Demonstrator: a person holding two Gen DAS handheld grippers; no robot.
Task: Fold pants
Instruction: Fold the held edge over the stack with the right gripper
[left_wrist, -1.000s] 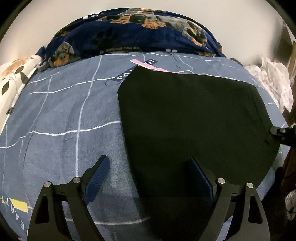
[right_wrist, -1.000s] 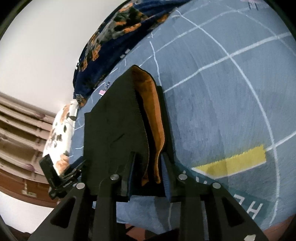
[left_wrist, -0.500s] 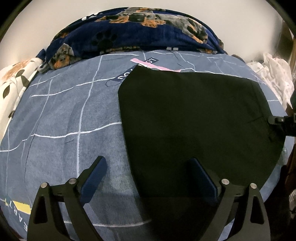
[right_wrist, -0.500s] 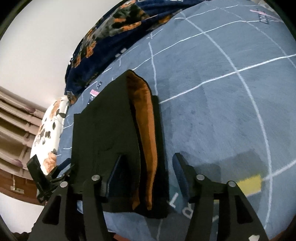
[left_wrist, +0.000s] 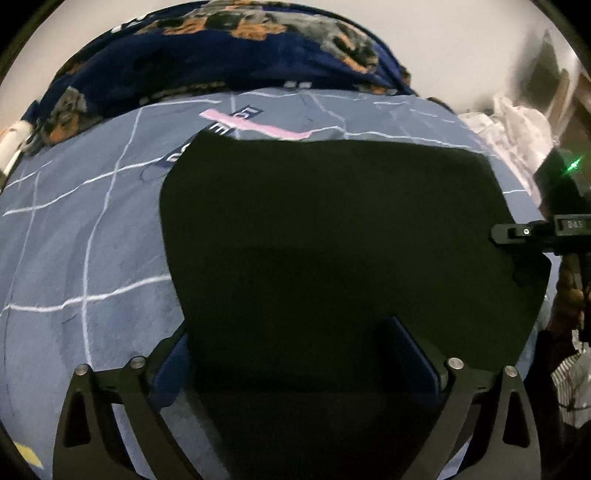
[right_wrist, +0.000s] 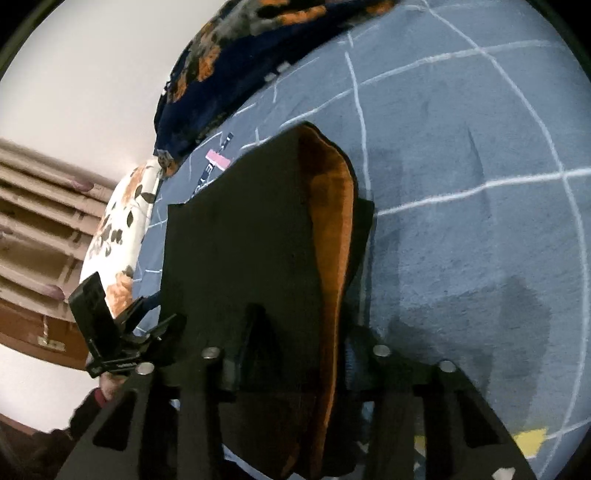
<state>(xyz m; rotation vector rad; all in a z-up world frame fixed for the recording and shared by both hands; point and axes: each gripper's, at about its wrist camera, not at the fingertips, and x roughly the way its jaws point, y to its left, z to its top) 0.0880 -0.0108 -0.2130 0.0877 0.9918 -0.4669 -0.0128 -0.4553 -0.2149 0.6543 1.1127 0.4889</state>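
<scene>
The black pants (left_wrist: 332, 236) lie folded flat on the blue grid bedsheet (left_wrist: 92, 236). In the right wrist view the pants (right_wrist: 243, 236) show an orange lining (right_wrist: 332, 221) along their open edge. My left gripper (left_wrist: 295, 354) is open, its fingers straddling the near edge of the pants. My right gripper (right_wrist: 295, 343) is open with the pants' edge between its fingers. The right gripper also shows at the right edge of the left wrist view (left_wrist: 517, 234), and the left gripper at the lower left of the right wrist view (right_wrist: 155, 332).
A dark blue dog-print blanket (left_wrist: 207, 59) is heaped at the far end of the bed. A floral pillow (right_wrist: 118, 229) lies beside it. White clothes (left_wrist: 517, 122) are piled at the right. A wooden headboard (right_wrist: 33, 206) stands beyond the pillow.
The right gripper opened and let go of the pants' edge, then moved forward over it. The left gripper pushed forward so the pants' edge now sits between its open fingers.
</scene>
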